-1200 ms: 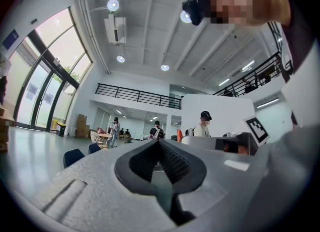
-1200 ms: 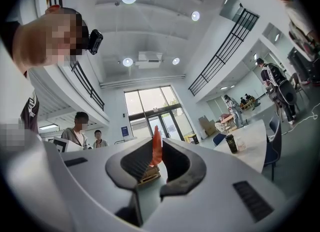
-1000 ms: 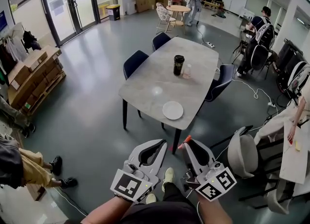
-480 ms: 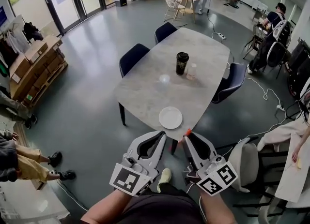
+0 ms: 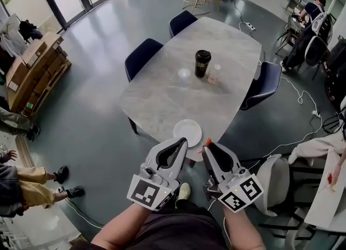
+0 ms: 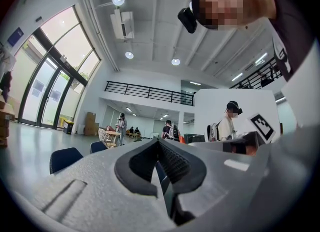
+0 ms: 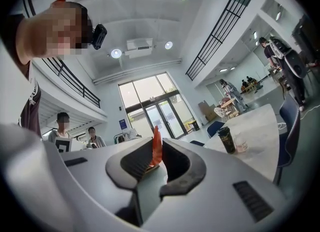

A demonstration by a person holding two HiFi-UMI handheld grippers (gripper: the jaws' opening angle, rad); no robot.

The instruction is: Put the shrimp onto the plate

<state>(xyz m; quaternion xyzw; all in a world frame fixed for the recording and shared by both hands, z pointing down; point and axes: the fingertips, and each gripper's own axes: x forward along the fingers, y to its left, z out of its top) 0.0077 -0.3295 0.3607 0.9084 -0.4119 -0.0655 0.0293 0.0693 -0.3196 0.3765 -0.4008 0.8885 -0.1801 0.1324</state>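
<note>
Orange and thin, the shrimp (image 7: 156, 152) stands pinched between the ribbed dark pads of the right gripper (image 7: 158, 144), its tip poking above the jaws. In the head view only that tip shows, just beside the round white plate (image 5: 187, 132) on the grey marbled table (image 5: 157, 98). The left gripper (image 6: 159, 143) is clenched on nothing.

No word or number can be read anywhere. The black cup (image 5: 203, 63) on the counter (image 5: 162, 100) bears pale print too small to make out (the blue sign (image 7: 122, 124) beside the glass doors (image 7: 160, 118) is equally illegible).
</note>
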